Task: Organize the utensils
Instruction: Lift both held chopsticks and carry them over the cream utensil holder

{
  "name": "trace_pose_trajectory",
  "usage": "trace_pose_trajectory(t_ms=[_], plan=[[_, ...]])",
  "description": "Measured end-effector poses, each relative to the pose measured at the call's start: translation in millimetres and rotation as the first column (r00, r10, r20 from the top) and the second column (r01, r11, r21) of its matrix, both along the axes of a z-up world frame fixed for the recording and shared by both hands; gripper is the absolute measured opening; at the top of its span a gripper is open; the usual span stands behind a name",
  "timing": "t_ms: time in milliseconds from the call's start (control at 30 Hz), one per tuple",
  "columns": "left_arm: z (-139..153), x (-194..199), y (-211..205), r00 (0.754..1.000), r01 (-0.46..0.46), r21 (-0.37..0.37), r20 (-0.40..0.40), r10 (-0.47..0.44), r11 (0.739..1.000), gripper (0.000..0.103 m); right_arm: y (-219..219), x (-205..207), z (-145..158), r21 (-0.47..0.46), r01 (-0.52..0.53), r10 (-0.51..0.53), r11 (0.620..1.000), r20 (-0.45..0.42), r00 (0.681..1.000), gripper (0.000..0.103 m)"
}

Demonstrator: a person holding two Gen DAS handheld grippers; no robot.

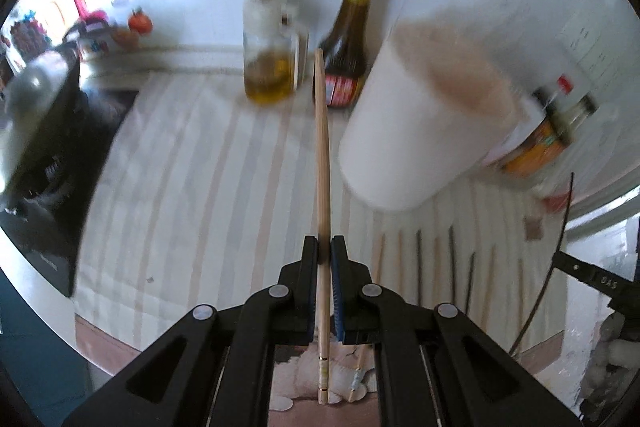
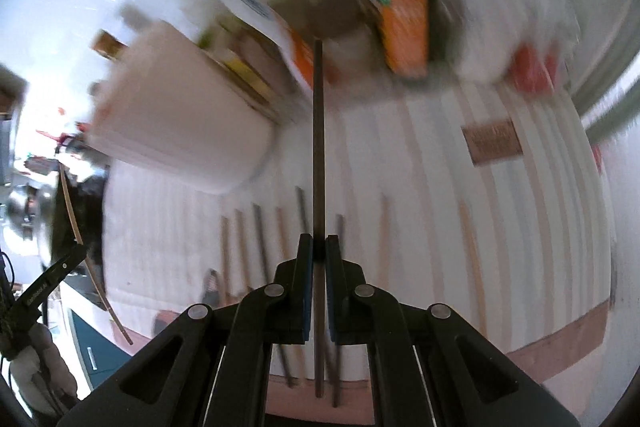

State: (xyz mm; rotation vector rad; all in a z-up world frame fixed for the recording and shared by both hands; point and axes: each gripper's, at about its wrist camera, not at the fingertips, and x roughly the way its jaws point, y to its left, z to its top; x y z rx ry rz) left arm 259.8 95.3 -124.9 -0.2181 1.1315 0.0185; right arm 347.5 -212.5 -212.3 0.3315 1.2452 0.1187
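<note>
Left gripper (image 1: 324, 251) clamps a wooden chopstick (image 1: 322, 155); right gripper (image 2: 319, 249) clamps a dark chopstick (image 2: 318, 147); labels unreadable.

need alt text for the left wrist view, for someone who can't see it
The left gripper is shut on a light wooden chopstick pointing away over a striped cloth. A white cylindrical container stands to the right, an oil jar and dark sauce bottle behind, more chopsticks on the cloth.

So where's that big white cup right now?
In the left wrist view the white cup stands on the striped cloth, right of the held wooden chopstick, beside the dark sauce bottle.
</note>
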Motion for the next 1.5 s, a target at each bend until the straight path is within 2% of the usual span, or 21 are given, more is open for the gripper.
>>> trace_pose_trajectory(t_ms=[133,300,433,567,767,1067,1233,1500], plan=[[43,5,4,0.995,0.000,-0.019,0.098,0.002,1.000,0.004,18,10,41,0.032,-0.029,0.026,0.999,0.100,0.995,0.006],[93,22,-1,0.974,0.023,-0.030,0.228,-0.016,0.999,0.004,39,26,98,0.058,-0.046,0.031,0.997,0.250,0.968,0.006],[117,49,-12,0.954,0.055,-0.025,0.297,-0.045,0.998,0.004,58,46,128,0.054,-0.062,0.040,0.997,0.337,0.941,0.006],[126,77,-27,0.940,0.083,-0.011,0.334,-0.075,0.996,0.004,77,72,145,0.041,-0.056,0.035,0.998,0.399,0.916,0.006],[126,114,-38,0.930,0.103,-0.026,0.358,-0.087,0.994,0.004,89,103,154,0.044,-0.006,-0.015,0.999,0.469,0.883,0.006],[99,152,-39,0.927,0.106,-0.055,0.367,-0.079,0.993,0.004,97,126,141,0.070,0.029,-0.063,0.997,0.550,0.833,0.006],[76,161,-42,0.926,0.108,-0.077,0.371,-0.072,0.991,0.004,103,126,121,0.068,0.023,-0.058,0.997,0.573,0.817,0.006],[53,152,-47,0.910,0.146,-0.031,0.396,-0.122,0.989,0.004,104,104,103,0.065,-0.013,-0.030,0.998,0.612,0.790,0.006]])
